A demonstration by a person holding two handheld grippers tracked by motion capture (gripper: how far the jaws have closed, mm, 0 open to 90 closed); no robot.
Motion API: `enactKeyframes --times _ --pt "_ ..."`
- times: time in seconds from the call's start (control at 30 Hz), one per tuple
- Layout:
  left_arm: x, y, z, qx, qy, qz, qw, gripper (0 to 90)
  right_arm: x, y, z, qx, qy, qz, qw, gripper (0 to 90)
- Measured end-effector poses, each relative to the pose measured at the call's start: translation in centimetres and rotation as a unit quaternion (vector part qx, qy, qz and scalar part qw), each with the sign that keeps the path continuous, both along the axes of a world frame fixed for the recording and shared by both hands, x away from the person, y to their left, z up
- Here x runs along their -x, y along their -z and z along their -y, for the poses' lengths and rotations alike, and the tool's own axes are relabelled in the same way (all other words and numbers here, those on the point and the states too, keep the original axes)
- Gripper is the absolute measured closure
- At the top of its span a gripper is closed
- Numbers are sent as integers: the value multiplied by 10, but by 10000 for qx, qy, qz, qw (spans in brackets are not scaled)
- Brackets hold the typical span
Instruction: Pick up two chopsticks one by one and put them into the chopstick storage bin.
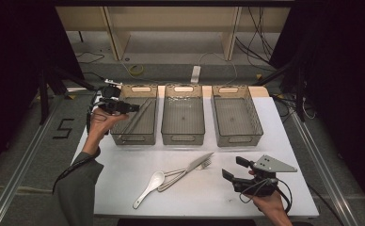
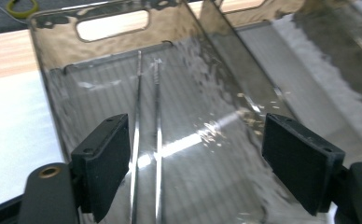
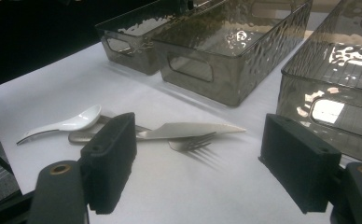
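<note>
Left gripper (image 1: 134, 108) held at upper left of the high view, forearm and grey sleeve rising from the bottom edge, hand wrapped round the black body, nose level over the left bin (image 1: 148, 139). Jaws spread wide and released, nothing between the flat black pads (image 2: 102, 161); no earlier frame to compare. Seen along those jaws, two thin metal chopsticks (image 2: 156, 135) lying side by side on the ribbed floor of the left bin (image 2: 53, 56), running from the picture's bottom toward the handle slot at the top, glinting under the light. Right gripper (image 1: 234, 170) at lower right of the high view, hand entering from the bottom edge, grey three-cornered plate on top, cable looping below, nose pointing left toward the cutlery. Jaws likewise parted and empty, square black pads (image 3: 111, 156) hovering low above the table (image 3: 179, 196). Between those pads, farther off, a steel knife (image 3: 193, 129) with a toothed edge lying across a steel fork (image 3: 193, 143), and a glossy white spoon (image 3: 67, 123) at the left of that picture with its bowl just beside the handles. Same three pieces at the lower middle of the high view on the smooth white table (image 1: 265, 141). Three smoky, see-through plastic bins with dimpled walls and cut-out handles in a row across the upper middle: middle bin (image 1: 201, 126) and right bin (image 1: 257, 123) bare inside, chopsticks in the left one.
</note>
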State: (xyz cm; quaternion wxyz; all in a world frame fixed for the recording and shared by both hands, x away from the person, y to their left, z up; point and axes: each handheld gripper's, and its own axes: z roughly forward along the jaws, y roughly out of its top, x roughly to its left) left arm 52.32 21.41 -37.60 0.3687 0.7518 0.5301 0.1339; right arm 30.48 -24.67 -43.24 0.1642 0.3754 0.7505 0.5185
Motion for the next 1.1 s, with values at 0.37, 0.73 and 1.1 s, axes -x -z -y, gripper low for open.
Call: enactKeyframes --times 0.37,0.73,1.1 --pt "48 -8 15 27 511 -88 9987 206 0 0 0 -9 11 9 10000 276" --pt "88 -5 29 -228 767 -130 9967 201 1 -1 0 2 -9 22 10000 276" --pt "113 5 30 -303 898 -270 9951 201 1 -1 0 -18 -5 20 10000 276"
